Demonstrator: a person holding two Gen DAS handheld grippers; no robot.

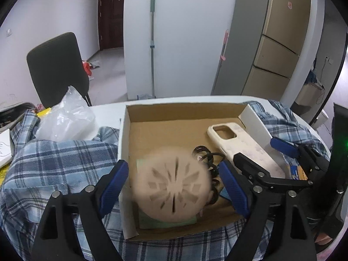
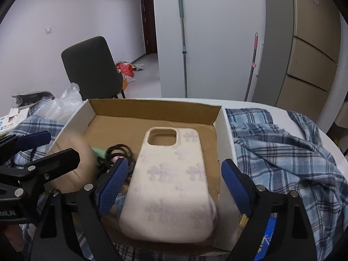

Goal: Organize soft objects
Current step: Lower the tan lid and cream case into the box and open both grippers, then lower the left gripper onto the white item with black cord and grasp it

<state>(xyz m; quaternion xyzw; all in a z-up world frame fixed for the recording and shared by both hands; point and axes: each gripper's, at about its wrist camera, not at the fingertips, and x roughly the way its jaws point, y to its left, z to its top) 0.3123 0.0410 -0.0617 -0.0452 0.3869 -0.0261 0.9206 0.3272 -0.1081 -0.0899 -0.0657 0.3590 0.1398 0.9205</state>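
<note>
Blue-padded left gripper jaws wide around blurred beige disc; right gripper jaws wide, clear of phone case.

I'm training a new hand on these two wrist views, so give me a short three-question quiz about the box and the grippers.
1. True or false: the cream fuzzy phone case lies inside the shallow cardboard box.
2. What lies between the left gripper fingers? A) round beige slotted pad B) blue plaid cloth C) clear plastic bag
3. Fill in: both the left gripper and right gripper stand ____.

Key: 1 true; 2 A; 3 open.
</note>
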